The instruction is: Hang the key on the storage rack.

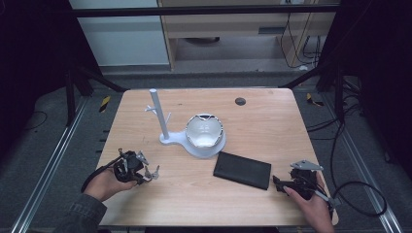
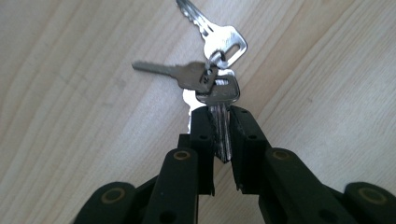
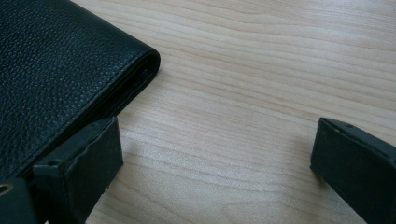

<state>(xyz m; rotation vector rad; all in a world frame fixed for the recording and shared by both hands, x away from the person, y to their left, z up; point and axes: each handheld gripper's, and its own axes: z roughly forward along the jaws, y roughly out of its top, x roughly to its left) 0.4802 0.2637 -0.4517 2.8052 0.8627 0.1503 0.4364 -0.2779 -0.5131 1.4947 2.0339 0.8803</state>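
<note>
Bunch of keys (image 2: 212, 77) near-left over the wooden table (image 1: 252, 124), one key blade pinched in the left gripper (image 2: 223, 116). Black leather wallet (image 1: 242, 170) lies right of centre; right gripper (image 3: 210, 154) just beside its near-right corner, jaws spread, nothing between them.

Ahead of your left hand-held gripper (image 1: 145, 172), bare tabletop (image 1: 272, 121) runs up to the white stand (image 1: 167, 138) with its upright post and pegs, and to the white bowl (image 1: 205, 131) on the stand's base. The black wallet (image 1: 242, 170) lies just beside your right hand-held gripper (image 1: 278, 183), blocking its left. The far right tabletop lies open.
</note>
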